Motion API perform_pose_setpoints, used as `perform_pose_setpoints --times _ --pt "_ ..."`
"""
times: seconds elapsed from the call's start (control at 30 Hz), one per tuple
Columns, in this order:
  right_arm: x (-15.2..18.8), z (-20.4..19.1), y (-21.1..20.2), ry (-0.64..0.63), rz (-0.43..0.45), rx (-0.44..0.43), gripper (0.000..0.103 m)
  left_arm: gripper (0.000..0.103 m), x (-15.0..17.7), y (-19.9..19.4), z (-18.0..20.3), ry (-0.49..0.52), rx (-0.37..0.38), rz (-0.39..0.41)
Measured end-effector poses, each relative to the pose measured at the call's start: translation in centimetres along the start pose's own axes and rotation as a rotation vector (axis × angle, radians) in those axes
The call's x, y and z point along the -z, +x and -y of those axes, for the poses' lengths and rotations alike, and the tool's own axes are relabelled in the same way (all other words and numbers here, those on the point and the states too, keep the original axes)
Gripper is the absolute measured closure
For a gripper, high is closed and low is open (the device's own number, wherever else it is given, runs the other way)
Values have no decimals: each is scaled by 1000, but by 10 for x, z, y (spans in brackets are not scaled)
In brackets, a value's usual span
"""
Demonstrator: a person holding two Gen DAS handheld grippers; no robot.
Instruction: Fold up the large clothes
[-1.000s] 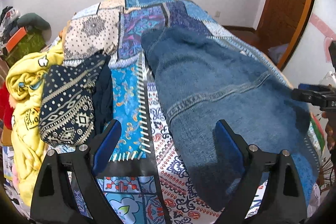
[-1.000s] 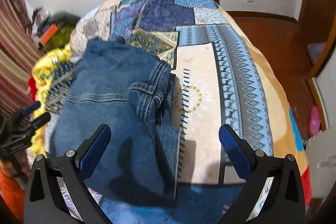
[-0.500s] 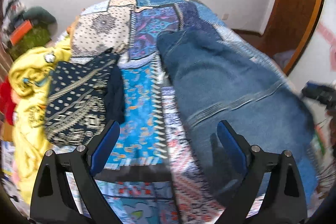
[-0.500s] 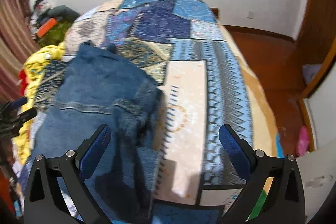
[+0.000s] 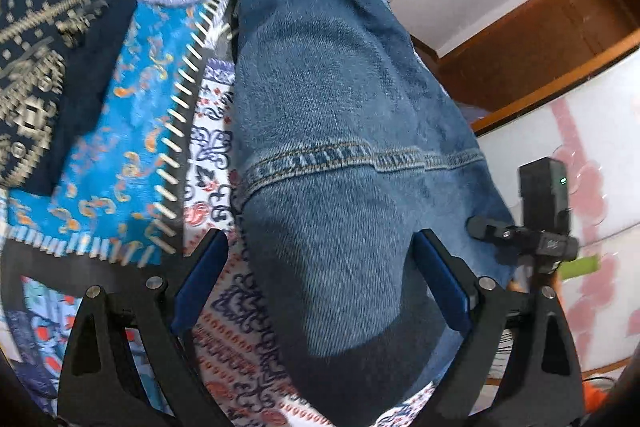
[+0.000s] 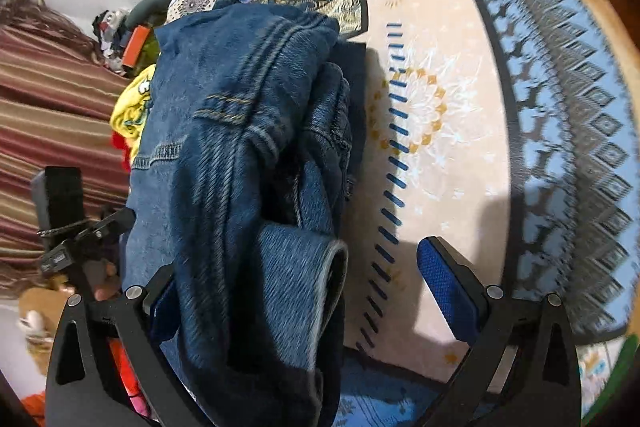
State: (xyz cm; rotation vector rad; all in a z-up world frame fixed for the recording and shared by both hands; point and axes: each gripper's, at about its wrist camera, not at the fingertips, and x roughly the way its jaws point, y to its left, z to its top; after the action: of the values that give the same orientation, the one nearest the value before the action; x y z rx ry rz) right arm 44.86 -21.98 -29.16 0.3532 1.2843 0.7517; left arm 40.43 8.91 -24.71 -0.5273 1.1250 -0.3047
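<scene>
1. Bedspread (image 5: 132,131), a patchwork of blue prints, covered the bed under everything.
2. Jeans (image 5: 340,131) lay along it from 12 to 6 o'clock in the left view, bunched at their right edge (image 6: 240,155).
3. Patterned cloth (image 5: 44,67) sat at 9 o'clock, apart from the jeans.
4. Left gripper (image 5: 322,279) was spread wide over the jeans' near end, holding nothing.
5. Right gripper (image 6: 308,291) also gaped, denim lying over its left pad.
</scene>
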Motion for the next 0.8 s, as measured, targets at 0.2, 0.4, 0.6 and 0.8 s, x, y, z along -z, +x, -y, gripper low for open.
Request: perform_pose_setpoints --times 0.2,0.4,0.6,0.8 --pt "-18 -7 15 -16 -17 -54 1 8 -14 19 4 -20 20 -20" --pt "-26 -14 25 -30 -33 -125 12 11 -29 47 -4 -114 99 -67" --pt "-27 -12 28 17 -38 -140 27 30 -34 50 -4 -128 119 -52" --pt "-24 -24 16 40 7 -131 57 55 -25 25 17 -46 97 42"
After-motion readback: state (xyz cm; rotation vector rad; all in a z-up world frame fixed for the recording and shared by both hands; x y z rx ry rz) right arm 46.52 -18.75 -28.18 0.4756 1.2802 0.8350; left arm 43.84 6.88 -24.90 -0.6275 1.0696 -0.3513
